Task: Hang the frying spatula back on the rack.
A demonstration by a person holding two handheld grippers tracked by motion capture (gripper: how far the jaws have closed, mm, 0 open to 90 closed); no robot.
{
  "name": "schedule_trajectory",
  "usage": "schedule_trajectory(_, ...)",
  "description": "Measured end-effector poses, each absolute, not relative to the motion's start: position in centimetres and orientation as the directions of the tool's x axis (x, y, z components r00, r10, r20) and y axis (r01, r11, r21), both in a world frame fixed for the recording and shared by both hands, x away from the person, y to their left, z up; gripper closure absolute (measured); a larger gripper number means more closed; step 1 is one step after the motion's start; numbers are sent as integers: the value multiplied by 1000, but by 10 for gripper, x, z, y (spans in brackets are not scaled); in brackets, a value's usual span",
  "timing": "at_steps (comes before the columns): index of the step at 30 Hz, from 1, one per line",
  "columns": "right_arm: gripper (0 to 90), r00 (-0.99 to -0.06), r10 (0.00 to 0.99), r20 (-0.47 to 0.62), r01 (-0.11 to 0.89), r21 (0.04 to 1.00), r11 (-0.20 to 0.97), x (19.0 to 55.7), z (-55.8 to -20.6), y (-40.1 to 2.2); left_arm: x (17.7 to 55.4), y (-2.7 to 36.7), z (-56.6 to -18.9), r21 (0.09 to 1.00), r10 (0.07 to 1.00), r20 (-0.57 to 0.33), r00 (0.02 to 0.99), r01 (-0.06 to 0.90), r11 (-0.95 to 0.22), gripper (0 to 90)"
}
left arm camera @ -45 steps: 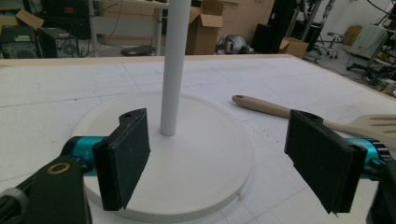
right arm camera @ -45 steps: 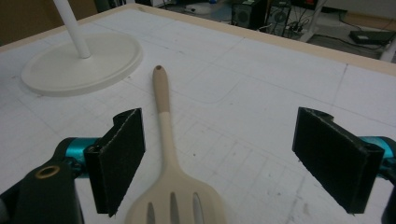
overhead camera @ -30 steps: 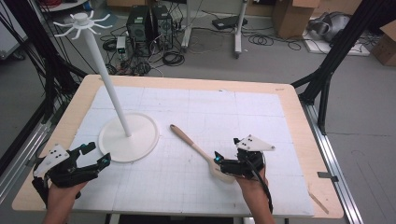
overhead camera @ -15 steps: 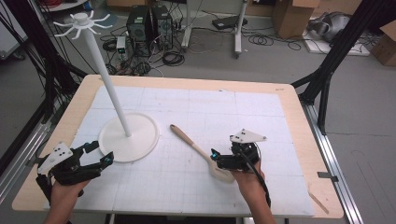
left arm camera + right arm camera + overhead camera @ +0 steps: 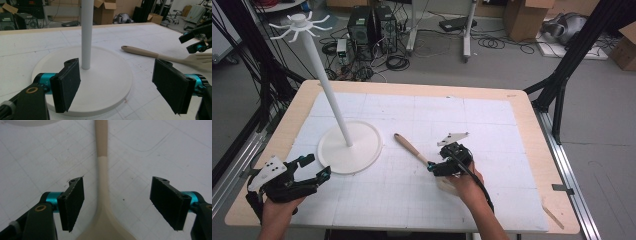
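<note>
A beige wooden spatula (image 5: 409, 146) lies flat on the white gridded mat, handle toward the far left. My right gripper (image 5: 434, 167) hovers low over its neck. In the right gripper view the neck (image 5: 102, 170) runs up between the two black pads without touching them; my right gripper (image 5: 117, 192) is open, and its jaws have just been closing. My left gripper (image 5: 317, 166) stands open at the near left, facing the white stand's round base (image 5: 362, 150). In the left gripper view my left gripper (image 5: 116, 72) has only the base (image 5: 57, 60) and pole (image 5: 87, 30) beyond its pads.
The stand's tall pole (image 5: 329, 95) leans up to a crown of hooks (image 5: 299, 22). A thin wooden stick (image 5: 553, 212) lies near the table's right front corner. Black frame legs (image 5: 557, 95) flank the table; boxes and cables lie on the floor behind.
My right gripper has slid left along the spatula from its blade to its neck, and its jaws stand narrower than before. The left gripper and the stand have stayed put.
</note>
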State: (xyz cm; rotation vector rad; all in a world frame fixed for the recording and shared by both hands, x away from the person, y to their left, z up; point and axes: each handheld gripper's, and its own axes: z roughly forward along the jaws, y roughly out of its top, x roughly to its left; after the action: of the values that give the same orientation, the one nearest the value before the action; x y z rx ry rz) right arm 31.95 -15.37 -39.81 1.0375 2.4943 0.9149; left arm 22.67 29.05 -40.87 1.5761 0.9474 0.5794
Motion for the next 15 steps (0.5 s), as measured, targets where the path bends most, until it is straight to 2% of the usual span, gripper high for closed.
schedule_trajectory(6, 317, -711, 703, -11, 566, 584, 582, 329, -410, -144, 228, 291, -409, 965, 822, -131, 554, 262, -23, 229)
schedule_trajectory(8, 369, -716, 698, -2, 578, 559, 594, 331, -415, -142, 228, 292, -409, 965, 823, -131, 553, 261, -22, 229)
schedule_trajectory(15, 454, -735, 677, -26, 569, 520, 637, 332, -420, -136, 228, 291, -409, 964, 822, -133, 554, 263, -22, 230)
